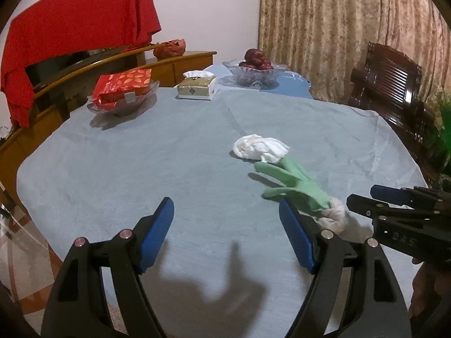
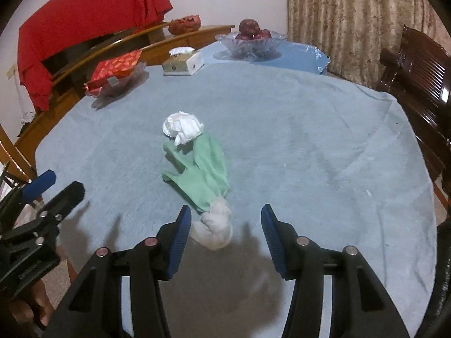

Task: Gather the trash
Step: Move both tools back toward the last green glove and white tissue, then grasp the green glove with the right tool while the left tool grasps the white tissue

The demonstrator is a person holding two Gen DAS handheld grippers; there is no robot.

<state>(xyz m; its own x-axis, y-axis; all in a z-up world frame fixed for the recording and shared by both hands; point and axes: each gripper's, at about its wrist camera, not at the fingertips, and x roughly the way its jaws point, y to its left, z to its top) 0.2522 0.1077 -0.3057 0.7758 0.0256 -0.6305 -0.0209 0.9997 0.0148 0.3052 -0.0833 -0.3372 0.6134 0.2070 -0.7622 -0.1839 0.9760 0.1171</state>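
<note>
Your left gripper and right gripper both hover wide open, holding nothing. Trash lies mid-table: a green glove, a white tissue wad touching its far end, a greyish wad between your right fingers.

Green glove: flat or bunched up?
Mostly flat. The green glove lies spread on the tablecloth, fingers splayed, between two tissue wads.

Beige patterned curtain hangs behind a dark wooden chair beside the blue-clothed table
</note>
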